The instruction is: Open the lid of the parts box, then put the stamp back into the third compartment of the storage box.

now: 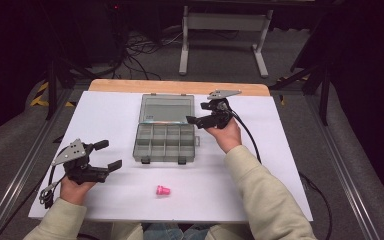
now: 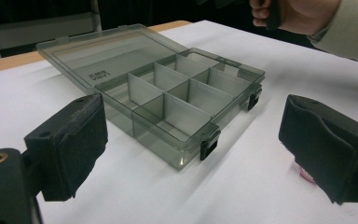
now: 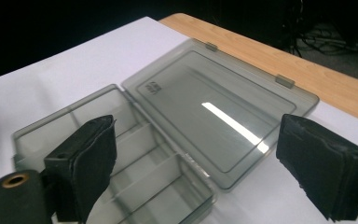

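Now, pink piece (image 1: 163, 190) lies nearest me on white sheet (image 1: 260, 190), in front of open organizer box (image 1: 165, 142), well apart from both tools. I judge the step: pick it up, drop it in a compartment. I keep left gripper (image 1: 107, 154) low, straddle piece squarely, close gently. Left jaws wide, empty. Farther off, right gripper (image 1: 196, 114) beside box's right edge, over lid (image 3: 223, 112); jaws wide, holding nothing.

Light falls from above onto the white table (image 1: 290, 165), which reads bright while the floor around it sinks into near black. A streak of glare lies on the organizer box (image 3: 205, 116) lid. Both gripper views blur the jaws nearest the lens; the high view is soft and grainy.
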